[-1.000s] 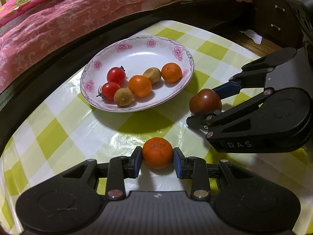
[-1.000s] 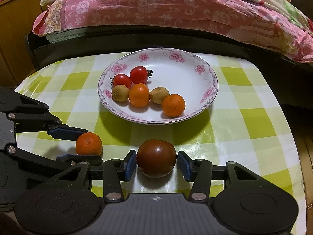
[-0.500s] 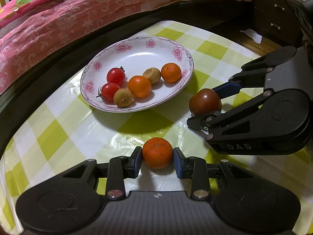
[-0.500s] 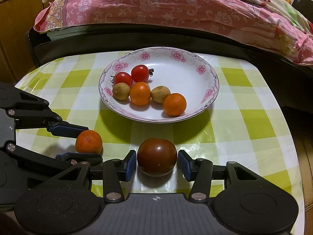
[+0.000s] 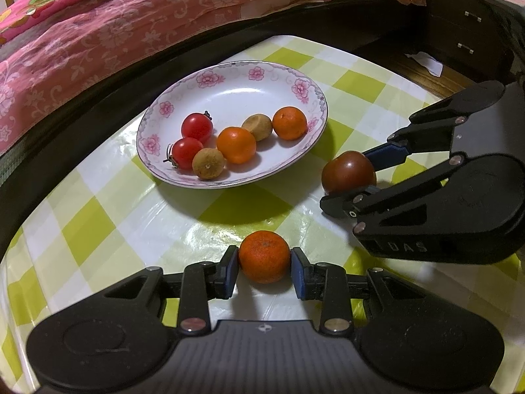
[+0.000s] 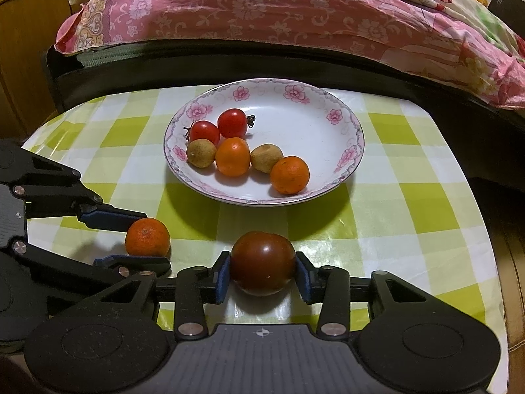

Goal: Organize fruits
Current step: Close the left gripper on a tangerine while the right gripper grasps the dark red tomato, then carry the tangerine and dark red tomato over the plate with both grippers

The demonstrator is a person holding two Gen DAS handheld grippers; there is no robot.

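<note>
Green-checked tablecloth [image 6: 410, 197] carries both loose fruits: left gripper [image 5: 264, 267] clamps the mandarin [image 5: 264, 256], right gripper [image 6: 262, 274] is closing onto the dark tomato [image 6: 262, 262]. From either, the plate [image 6: 347, 131] lies at twelve o'clock.

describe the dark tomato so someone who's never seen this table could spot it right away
Find the flowered plate on the green checked tablecloth; just in front of it, two fruits lie on the cloth. The dark tomato is the right-hand one, between the closing jaws of the right gripper. It is the biggest fruit and the only brownish-maroon one; the mandarin beside it is bright orange.
</note>
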